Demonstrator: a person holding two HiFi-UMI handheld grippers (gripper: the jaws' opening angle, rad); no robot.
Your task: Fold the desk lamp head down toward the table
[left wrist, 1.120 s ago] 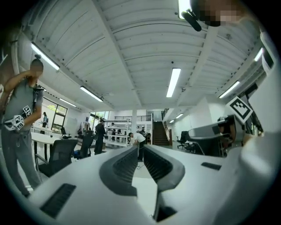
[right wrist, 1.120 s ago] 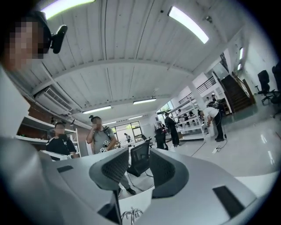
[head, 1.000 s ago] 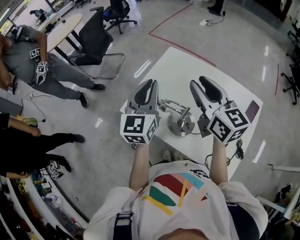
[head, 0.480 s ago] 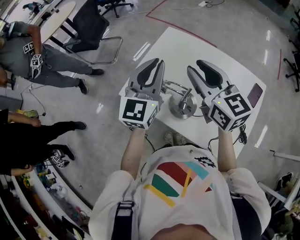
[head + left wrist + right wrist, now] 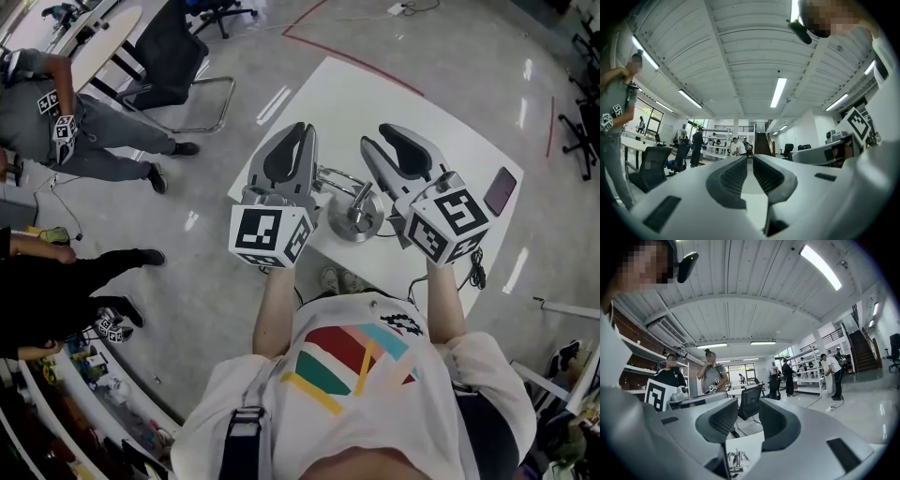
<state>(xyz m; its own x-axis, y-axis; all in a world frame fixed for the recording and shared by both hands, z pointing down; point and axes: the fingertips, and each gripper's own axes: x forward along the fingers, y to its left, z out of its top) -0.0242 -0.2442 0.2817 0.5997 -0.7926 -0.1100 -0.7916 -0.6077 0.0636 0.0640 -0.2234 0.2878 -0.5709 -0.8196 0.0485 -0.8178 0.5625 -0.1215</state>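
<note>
The desk lamp stands near the front edge of the white table (image 5: 375,94). Its round metal base (image 5: 354,223) and chrome jointed arm (image 5: 336,176) show between my two grippers. My left gripper (image 5: 302,131) hovers above the lamp's left side with its jaws nearly together and nothing between them (image 5: 750,164). Over the lamp's right side, my right gripper (image 5: 382,136) is open and empty (image 5: 748,413). A piece of the chrome lamp (image 5: 735,460) shows below the right jaws. The lamp head is hidden behind the grippers.
A dark phone (image 5: 500,190) lies at the table's right edge, with a cable (image 5: 476,272) hanging off the front. A black office chair (image 5: 173,56) stands left of the table. People (image 5: 56,122) stand and crouch on the floor at far left.
Both grippers stay held above the lamp, drifting slightly up and left in the view along with the table. No jaw has visibly opened or closed, and nothing was taken hold of.
</note>
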